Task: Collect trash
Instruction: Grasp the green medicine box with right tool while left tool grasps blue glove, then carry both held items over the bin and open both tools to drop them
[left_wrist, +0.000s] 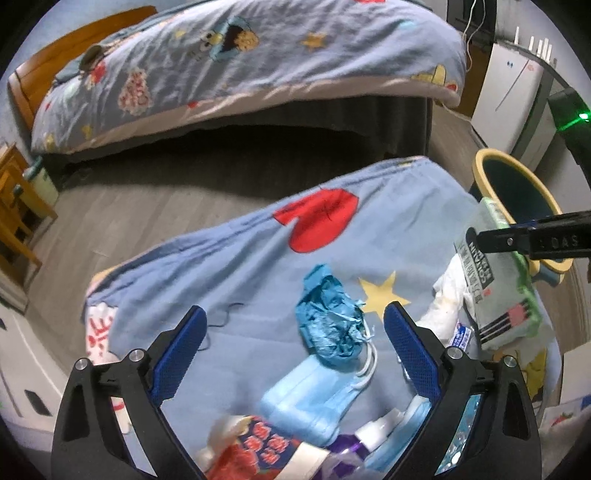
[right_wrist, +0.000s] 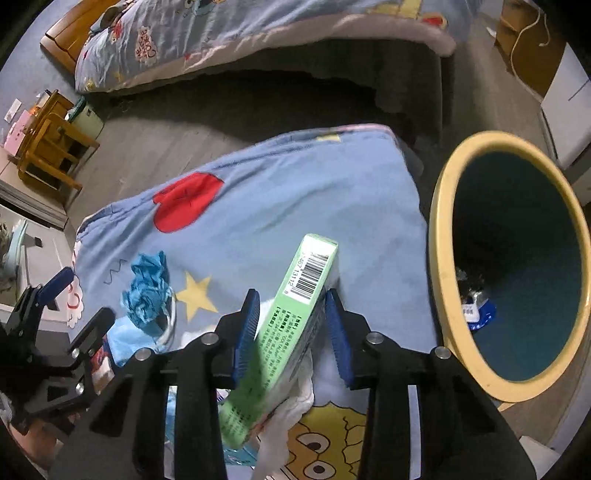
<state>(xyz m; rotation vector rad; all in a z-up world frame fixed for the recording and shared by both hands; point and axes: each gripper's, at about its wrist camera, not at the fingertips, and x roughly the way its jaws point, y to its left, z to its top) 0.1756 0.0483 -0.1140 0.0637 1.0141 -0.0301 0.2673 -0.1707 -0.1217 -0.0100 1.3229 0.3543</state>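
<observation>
The right gripper (right_wrist: 291, 325) is clamped on the green box (right_wrist: 295, 314) near the quilt's (right_wrist: 314, 199) right edge. Next: carry it over the bin (right_wrist: 443, 236). The left gripper (left_wrist: 295, 354), jaws apart, hangs over the blue wad (left_wrist: 328, 321).

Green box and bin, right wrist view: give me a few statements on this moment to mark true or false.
1. The green box sits between the right gripper's jaws. True.
2. The bin is completely empty. False: some litter lies at its bottom.
3. The left gripper grips the crumpled blue paper. False: its jaws are open above it.
4. A face mask lies on the blue cloth. True.
</observation>
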